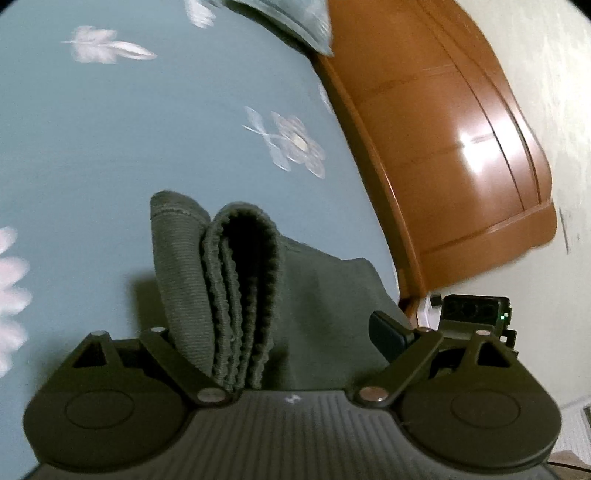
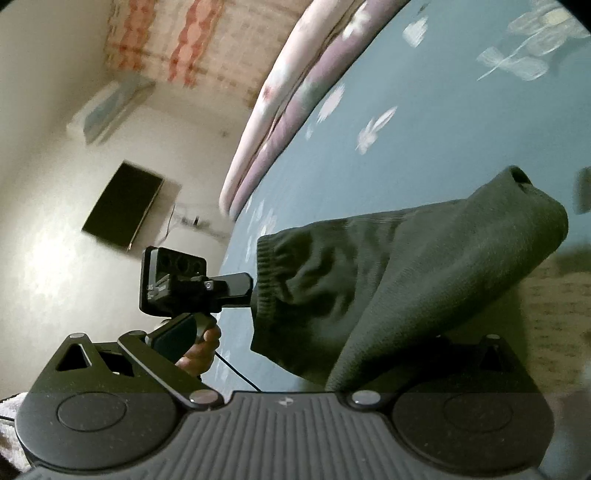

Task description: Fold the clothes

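Observation:
A dark green knitted garment [image 1: 236, 280] hangs over the blue flowered bed sheet [image 1: 110, 147]. In the left wrist view its ribbed hem stands folded in layers between my left gripper's [image 1: 240, 369] jaws, which are shut on it. In the right wrist view the garment [image 2: 406, 277] drapes over my right gripper [image 2: 354, 376], whose fingertips are hidden under the cloth. The left gripper [image 2: 247, 291] shows there too, clamped on the ribbed hem, with the hand on its handle. The right gripper's finger [image 1: 388, 332] shows at the garment's edge in the left wrist view.
A wooden headboard [image 1: 461, 147] stands at the bed's right edge, with a pillow [image 1: 295, 18] at the top. A folded pink and purple quilt [image 2: 280, 99] lies along the bed's far side. A wall-mounted dark screen [image 2: 122, 206] and an air conditioner [image 2: 107, 110] are on the wall.

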### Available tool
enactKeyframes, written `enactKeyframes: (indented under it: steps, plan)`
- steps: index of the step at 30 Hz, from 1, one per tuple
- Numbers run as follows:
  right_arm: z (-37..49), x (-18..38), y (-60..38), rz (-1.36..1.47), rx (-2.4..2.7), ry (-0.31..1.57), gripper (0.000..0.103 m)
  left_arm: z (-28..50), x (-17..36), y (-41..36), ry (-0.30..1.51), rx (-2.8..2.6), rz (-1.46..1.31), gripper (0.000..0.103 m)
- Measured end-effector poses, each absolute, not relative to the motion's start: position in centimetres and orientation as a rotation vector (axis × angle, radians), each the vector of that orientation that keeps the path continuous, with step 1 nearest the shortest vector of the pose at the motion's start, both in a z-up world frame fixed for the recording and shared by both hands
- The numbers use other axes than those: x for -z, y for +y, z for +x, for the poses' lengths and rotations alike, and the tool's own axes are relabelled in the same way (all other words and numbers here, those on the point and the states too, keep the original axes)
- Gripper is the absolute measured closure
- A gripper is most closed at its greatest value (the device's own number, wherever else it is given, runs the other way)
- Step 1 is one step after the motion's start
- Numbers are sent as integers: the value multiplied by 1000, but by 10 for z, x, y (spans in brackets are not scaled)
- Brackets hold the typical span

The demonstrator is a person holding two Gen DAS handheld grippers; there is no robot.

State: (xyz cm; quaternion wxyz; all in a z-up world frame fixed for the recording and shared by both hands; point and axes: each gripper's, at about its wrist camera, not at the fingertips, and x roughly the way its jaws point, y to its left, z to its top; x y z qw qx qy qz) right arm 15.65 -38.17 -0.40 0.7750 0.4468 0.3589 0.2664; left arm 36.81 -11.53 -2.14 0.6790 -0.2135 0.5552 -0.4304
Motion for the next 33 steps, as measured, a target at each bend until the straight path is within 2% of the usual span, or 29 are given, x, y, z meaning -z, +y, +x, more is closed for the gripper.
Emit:
enactKeyframes:
  steps: [16, 33]
  plan:
    - [88, 11, -484, 1013, -298, 588, 0, 421, 8, -321, 1320, 1172, -204, 13]
    - [101, 12, -515, 960, -160, 462, 0, 455, -22, -481, 1235, 1259, 17, 14]
